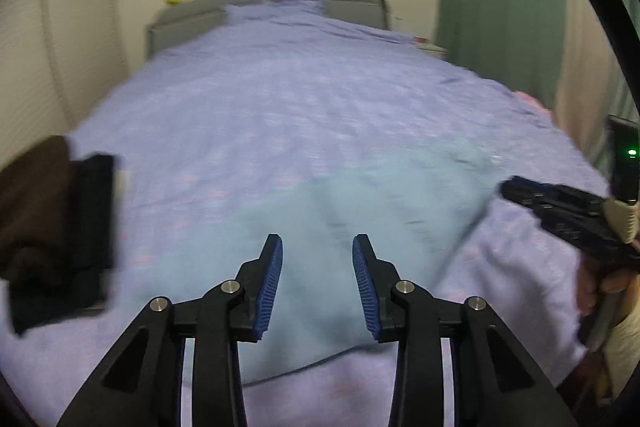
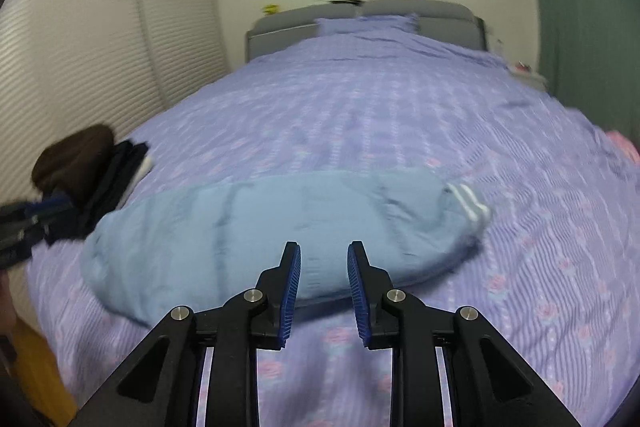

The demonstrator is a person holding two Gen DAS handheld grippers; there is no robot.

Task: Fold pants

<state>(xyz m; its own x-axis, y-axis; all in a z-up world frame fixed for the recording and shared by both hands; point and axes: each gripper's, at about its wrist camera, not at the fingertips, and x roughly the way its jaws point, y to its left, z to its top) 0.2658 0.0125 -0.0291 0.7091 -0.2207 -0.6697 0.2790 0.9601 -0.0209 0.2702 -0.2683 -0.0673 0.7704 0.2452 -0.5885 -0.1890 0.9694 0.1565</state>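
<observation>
The light blue pants lie folded into a long band across the near end of the bed, with white stripes at their right end. In the left wrist view the pants spread under and ahead of my left gripper, which hovers above them, open, with nothing between its blue pads. My right gripper hangs above the near edge of the pants, open and holding nothing. The right gripper also shows at the right edge of the left wrist view, in a hand.
A lilac flowered bedspread covers the bed up to a grey headboard. A pile of dark folded clothes sits at the bed's left edge. White slatted wardrobe doors stand on the left, a green curtain on the right.
</observation>
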